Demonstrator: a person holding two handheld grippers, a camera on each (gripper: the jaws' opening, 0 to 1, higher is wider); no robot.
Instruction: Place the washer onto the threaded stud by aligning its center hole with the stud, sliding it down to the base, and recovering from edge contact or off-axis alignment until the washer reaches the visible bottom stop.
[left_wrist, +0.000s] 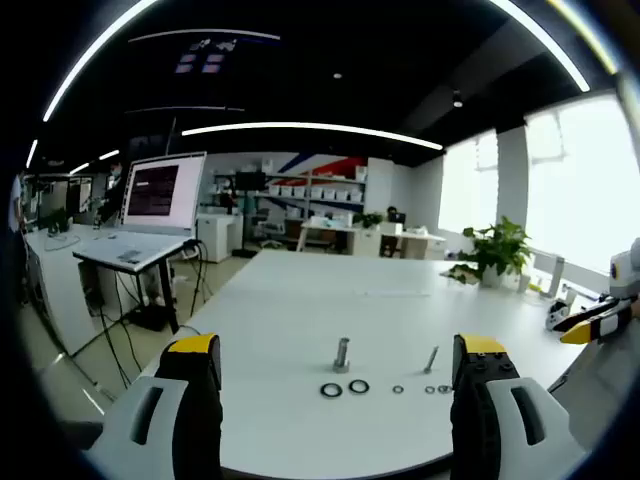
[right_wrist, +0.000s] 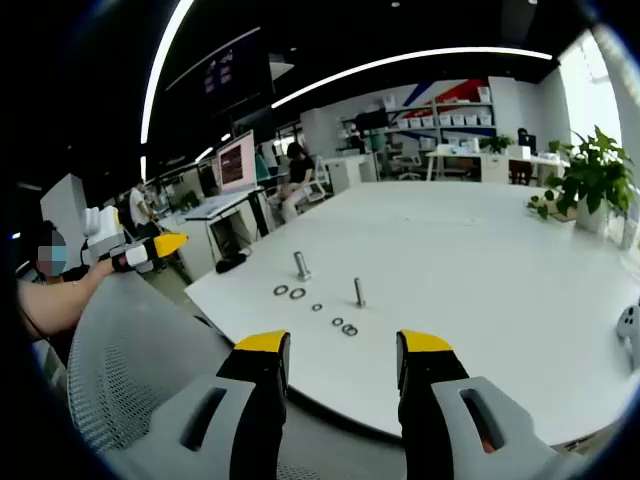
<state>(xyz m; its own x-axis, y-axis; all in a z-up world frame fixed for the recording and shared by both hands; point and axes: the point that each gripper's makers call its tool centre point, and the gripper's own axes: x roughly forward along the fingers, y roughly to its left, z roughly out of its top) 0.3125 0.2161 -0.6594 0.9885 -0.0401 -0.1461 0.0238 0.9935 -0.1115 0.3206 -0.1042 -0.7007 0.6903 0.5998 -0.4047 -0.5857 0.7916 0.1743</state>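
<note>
Washers (left_wrist: 344, 388), small dark rings, lie flat on the smooth white counter (left_wrist: 330, 290) ahead of the left claw (left_wrist: 336, 385), whose yellow-tipped jaws stand wide apart and empty. Just beyond them the threaded stud (left_wrist: 342, 354) stands upright, grey metal. A potted plant (left_wrist: 497, 253) sits far right; shelving lines the back wall.

From the right gripper view, the right claw (right_wrist: 335, 355) is spread and empty. Past its tips, the rings (right_wrist: 289, 292) lie beside the stud (right_wrist: 301, 265) toward the left. A grey mesh chair back (right_wrist: 130, 360) curves at the claw's left.
</note>
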